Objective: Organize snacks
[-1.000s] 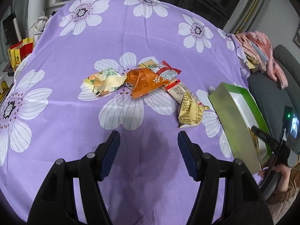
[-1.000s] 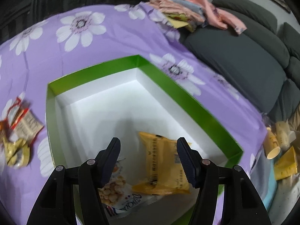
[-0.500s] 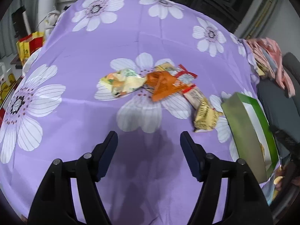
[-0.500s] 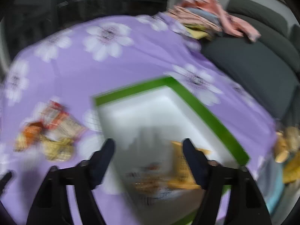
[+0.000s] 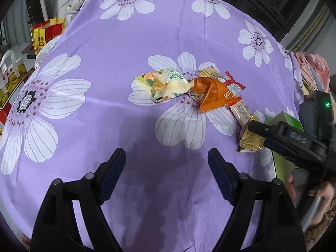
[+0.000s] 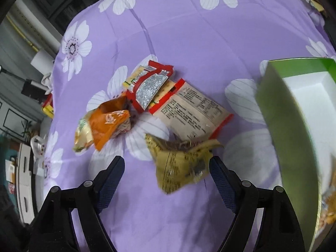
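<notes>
Five snack packets (image 6: 159,113) lie loose mid-cloth on the purple flowered tablecloth (image 5: 126,42), not yet boxed. The green box (image 6: 279,109) near the cloth's right edge shows a few snacks at its bottom. The right gripper (image 6: 167,180) hangs released over the yellow packet (image 6: 180,163); the left gripper (image 5: 167,170), jaws opening, holds nothing.

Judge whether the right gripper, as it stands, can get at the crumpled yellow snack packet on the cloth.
Probably yes. The right gripper is open and empty, and the yellow snack packet lies loose just ahead between its fingers, uncovered; only the beige red-edged packet touches its far edge.
</notes>
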Demonstrator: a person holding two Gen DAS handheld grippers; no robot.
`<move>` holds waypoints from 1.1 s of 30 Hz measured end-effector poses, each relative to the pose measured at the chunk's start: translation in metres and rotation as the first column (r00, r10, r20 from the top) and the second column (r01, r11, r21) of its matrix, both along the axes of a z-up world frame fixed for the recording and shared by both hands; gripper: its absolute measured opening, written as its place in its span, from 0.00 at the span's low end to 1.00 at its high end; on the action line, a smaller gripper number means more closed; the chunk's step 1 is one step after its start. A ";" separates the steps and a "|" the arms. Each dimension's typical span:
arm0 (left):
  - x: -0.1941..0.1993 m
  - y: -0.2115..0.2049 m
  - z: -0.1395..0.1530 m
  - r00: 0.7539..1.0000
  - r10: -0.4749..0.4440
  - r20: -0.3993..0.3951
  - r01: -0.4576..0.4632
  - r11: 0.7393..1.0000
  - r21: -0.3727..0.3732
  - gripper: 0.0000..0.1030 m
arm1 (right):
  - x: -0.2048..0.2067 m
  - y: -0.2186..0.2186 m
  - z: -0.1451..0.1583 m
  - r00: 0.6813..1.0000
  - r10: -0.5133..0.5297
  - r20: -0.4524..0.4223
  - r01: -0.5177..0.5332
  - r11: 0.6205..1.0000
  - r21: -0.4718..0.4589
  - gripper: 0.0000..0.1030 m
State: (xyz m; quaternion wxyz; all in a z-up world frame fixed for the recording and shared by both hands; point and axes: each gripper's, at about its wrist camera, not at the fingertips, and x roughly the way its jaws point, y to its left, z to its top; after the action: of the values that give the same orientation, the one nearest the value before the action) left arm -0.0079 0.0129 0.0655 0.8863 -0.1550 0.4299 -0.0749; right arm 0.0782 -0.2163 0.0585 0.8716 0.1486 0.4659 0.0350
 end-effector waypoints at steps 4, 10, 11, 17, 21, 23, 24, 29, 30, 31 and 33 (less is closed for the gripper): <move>0.002 0.000 -0.002 1.000 0.010 -0.015 -0.010 1.000 -0.002 0.78 | 0.001 0.003 -0.008 1.000 0.004 0.019 -0.003 0.999 -0.054 0.54; 0.001 0.009 0.000 1.000 0.026 -0.013 -0.026 0.999 -0.026 0.78 | -0.022 0.022 0.002 0.984 0.173 0.030 -0.174 0.984 0.038 0.43; 0.000 0.009 0.000 0.999 0.031 -0.013 -0.031 0.999 -0.029 0.78 | -0.026 0.027 0.001 0.978 0.207 0.017 -0.208 0.976 0.063 0.43; 0.001 0.014 -0.001 0.999 0.042 -0.032 -0.044 0.998 -0.047 0.78 | -0.040 0.050 -0.006 0.953 0.302 -0.037 -0.301 0.953 0.043 0.46; 0.001 0.014 -0.003 0.998 0.040 -0.045 -0.043 0.997 -0.059 0.78 | -0.046 0.044 0.004 0.961 0.277 0.010 -0.277 0.959 0.064 0.55; 0.002 0.012 -0.003 0.999 0.028 -0.042 -0.031 0.997 -0.064 0.78 | -0.047 0.034 0.009 0.966 0.256 0.039 -0.259 0.962 0.086 0.62; 0.001 0.010 -0.002 0.999 0.019 -0.032 -0.022 0.997 -0.074 0.78 | -0.047 0.031 0.012 0.970 0.237 0.053 -0.241 0.965 0.102 0.62; 0.001 -0.002 -0.003 0.999 -0.049 -0.016 0.047 0.993 -0.109 0.78 | -0.042 0.014 0.007 0.986 0.167 0.028 -0.169 0.959 0.225 0.63; 0.001 -0.005 -0.004 0.998 -0.065 -0.015 0.063 0.992 -0.110 0.78 | -0.040 0.017 0.003 0.986 0.164 0.019 -0.164 0.956 0.243 0.63; 0.001 -0.008 -0.005 0.997 -0.077 -0.014 0.075 0.991 -0.106 0.78 | -0.039 0.016 0.001 0.986 0.165 0.011 -0.162 0.951 0.262 0.63; 0.001 -0.012 -0.008 0.996 -0.084 -0.018 0.082 0.992 -0.099 0.78 | -0.037 0.018 -0.001 0.986 0.169 0.009 -0.164 0.943 0.289 0.63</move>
State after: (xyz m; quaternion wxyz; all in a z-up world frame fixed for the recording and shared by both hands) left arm -0.0066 0.0007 0.0579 0.8690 -0.1809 0.4415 -0.1311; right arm 0.0409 -0.1979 0.0574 0.8307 0.2344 0.4736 0.1749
